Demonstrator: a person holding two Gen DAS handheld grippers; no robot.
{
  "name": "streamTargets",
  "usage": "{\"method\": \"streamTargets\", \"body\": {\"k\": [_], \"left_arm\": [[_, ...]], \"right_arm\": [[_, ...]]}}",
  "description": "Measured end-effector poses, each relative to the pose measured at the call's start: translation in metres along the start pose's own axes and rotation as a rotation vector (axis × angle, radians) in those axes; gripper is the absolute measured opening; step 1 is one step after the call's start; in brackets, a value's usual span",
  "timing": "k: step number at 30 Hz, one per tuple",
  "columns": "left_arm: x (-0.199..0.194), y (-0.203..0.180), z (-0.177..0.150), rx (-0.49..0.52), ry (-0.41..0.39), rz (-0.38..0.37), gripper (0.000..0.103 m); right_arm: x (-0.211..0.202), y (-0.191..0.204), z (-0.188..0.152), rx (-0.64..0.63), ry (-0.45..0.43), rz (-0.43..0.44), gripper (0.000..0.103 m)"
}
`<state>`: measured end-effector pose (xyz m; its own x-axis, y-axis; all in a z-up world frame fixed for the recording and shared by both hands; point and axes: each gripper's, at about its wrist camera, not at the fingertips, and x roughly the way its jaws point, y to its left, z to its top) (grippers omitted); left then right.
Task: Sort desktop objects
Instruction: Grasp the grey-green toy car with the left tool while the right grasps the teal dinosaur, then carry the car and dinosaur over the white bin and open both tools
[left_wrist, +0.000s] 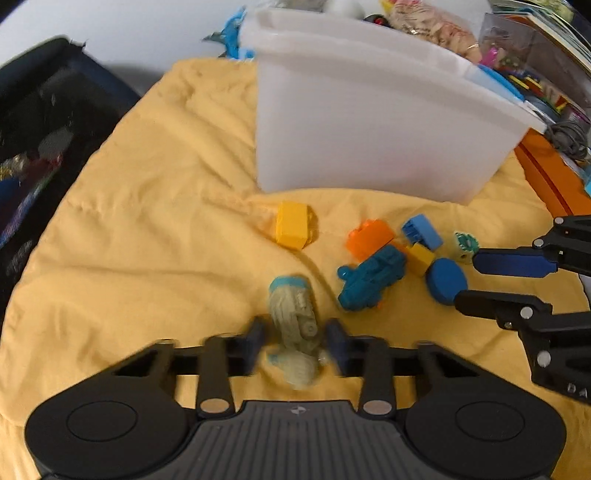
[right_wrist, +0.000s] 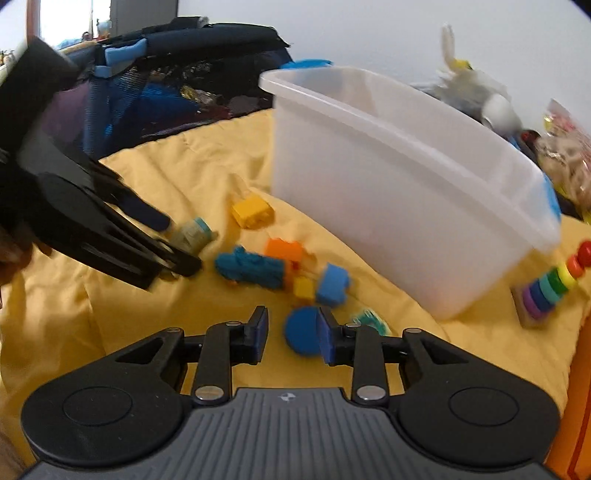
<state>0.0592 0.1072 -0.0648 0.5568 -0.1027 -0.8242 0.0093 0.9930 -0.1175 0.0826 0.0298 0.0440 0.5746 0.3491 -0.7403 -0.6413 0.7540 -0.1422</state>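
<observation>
The left tongs (left_wrist: 295, 341) reach down over a yellow cloth (left_wrist: 147, 221), jaws narrow around a pale spool (left_wrist: 293, 314) that sits between the pads; blur hides whether they press on it. The right tongs (right_wrist: 291, 336) are narrow too, a blue disc (right_wrist: 301, 332) between the pads, touching the right one, with a gap at the left. Near it lie a teal toy (right_wrist: 251, 267), orange brick (right_wrist: 284, 249), blue brick (right_wrist: 332, 284) and yellow brick (right_wrist: 253, 210). A white bin (right_wrist: 388, 177) stands behind
</observation>
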Motion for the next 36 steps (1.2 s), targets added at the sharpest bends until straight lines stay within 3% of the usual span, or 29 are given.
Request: {"method": "streamTargets", "body": {"k": [6,9,13,18,22,24,30,36], "left_arm": [[-0.02,0.009,-0.027,0.007,0.054,-0.077,0.031],[-0.03,0.015,-0.036,-0.007,0.081,-0.114,0.031],[-0.033,0.014,-0.042,0.003,0.085,-0.127,0.031],[-0.037,0.011,-0.045,0.042,0.074,-0.129,0.032],[-0.037,0.006,-0.046,0.071,0.059,-0.12,0.032],[-0.037,0.004,-0.047,0.09,0.053,-0.114,0.032],[-0.037,-0.001,-0.046,0.115,0.043,-0.125,0.028],[-0.046,-0.019,-0.048,0.148,0.015,-0.182,0.028]], "right_arm": [[0.011,0.014,0.004,-0.202,-0.038,0.066,0.032],[0.025,0.011,0.006,-0.316,-0.007,0.085,0.032],[0.046,0.005,0.018,-0.475,0.033,0.172,0.032],[0.069,0.006,0.029,-0.563,0.098,0.208,0.044],[0.078,0.008,0.036,-0.496,0.1,0.267,0.043],[0.076,0.009,0.034,-0.437,0.107,0.292,0.028],[0.042,0.022,0.004,-0.28,0.132,0.231,0.025],[-0.008,0.009,-0.046,0.049,0.134,0.184,0.026]]}}
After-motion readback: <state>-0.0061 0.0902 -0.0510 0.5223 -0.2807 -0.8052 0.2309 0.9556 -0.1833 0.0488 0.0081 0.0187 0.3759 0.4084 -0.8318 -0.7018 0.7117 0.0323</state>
